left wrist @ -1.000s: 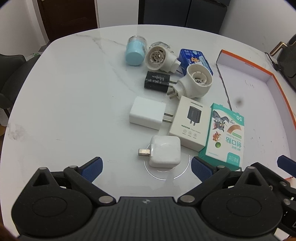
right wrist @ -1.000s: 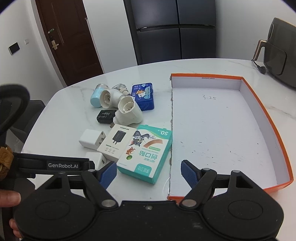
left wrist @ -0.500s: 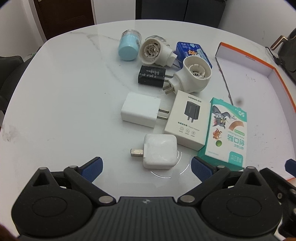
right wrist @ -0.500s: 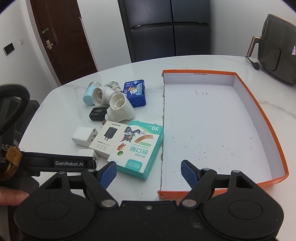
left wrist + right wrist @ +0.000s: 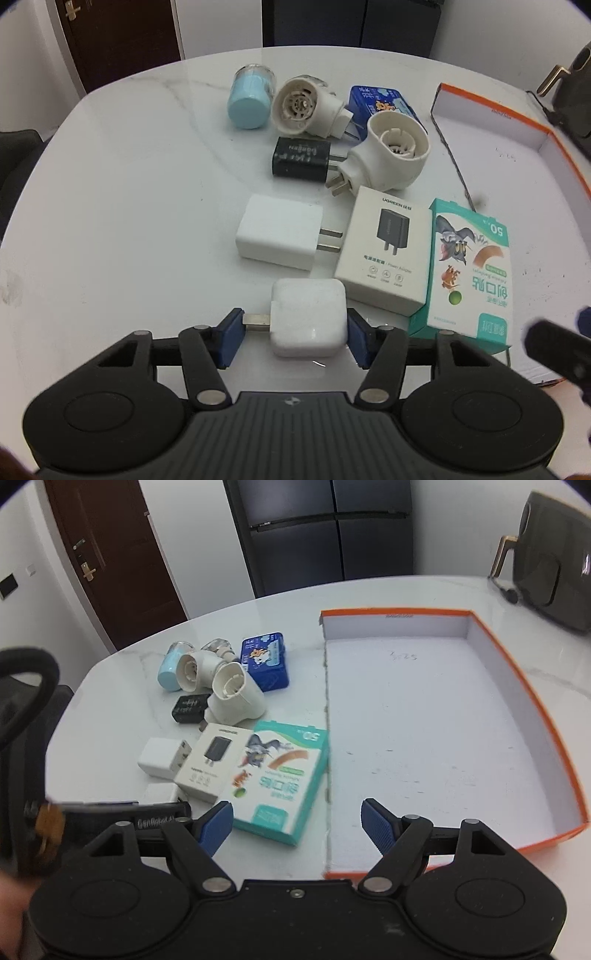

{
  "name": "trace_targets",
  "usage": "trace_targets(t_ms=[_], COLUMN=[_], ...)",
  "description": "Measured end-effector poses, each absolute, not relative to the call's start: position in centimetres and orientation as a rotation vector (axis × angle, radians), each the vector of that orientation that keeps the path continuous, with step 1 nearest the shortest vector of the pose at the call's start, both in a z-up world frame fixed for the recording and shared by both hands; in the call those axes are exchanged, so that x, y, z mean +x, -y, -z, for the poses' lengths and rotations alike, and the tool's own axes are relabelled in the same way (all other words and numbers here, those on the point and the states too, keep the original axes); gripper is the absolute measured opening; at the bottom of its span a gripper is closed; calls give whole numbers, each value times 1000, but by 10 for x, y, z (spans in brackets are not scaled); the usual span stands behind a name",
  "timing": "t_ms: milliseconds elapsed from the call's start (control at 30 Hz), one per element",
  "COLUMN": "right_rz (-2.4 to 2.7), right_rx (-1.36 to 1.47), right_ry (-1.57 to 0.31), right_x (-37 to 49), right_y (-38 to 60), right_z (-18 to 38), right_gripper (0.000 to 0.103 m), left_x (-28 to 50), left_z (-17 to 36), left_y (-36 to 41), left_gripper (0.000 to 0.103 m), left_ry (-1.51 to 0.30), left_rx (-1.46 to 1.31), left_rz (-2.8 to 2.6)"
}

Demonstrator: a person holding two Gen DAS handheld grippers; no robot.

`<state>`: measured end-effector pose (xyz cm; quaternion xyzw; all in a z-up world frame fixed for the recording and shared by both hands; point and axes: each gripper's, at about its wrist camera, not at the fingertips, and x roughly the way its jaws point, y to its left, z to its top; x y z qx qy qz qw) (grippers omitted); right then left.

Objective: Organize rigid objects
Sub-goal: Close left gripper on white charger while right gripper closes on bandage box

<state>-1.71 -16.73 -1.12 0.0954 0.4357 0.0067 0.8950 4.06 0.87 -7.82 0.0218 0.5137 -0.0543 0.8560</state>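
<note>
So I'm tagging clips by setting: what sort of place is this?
Probably a home kitchen or dining area: a marble-look table, a dark multi-door fridge, a wooden door.

A white marble table (image 5: 110,686) carries a huddle of chargers (image 5: 280,242), plug-in units (image 5: 388,155), small boxes (image 5: 471,269) and an orange-rimmed tray (image 5: 546,716).

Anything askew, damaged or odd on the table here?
The orange tray's near-left wall looks torn down and ragged beside the teal box. Otherwise just an unsorted heap; the left tool is closing around the rounded white charger.
</note>
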Motion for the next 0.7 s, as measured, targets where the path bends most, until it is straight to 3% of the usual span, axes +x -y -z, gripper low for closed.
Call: trace_targets(t_ms=[333,433,500,700], right_rz=[7,35,42,117], right_rx=[224,201,182,162], right_ry=[-1049,-1099,-1108,-1133], right_x=[33,42,45,53], right_y=[148,139,137,152], right_z=[42,51,53,55], right_gripper=[90,92,101,101], left_x=[27,24,23,20], left_z=[66,61,58,52], left_y=[-49,-60,-67,-79], left_gripper=[58,58,58,58], left_ry=[-1053,-1042,-1037,-1018], left_rx=[-15,-33,-48,-67], left_rz=[94,88,88,108])
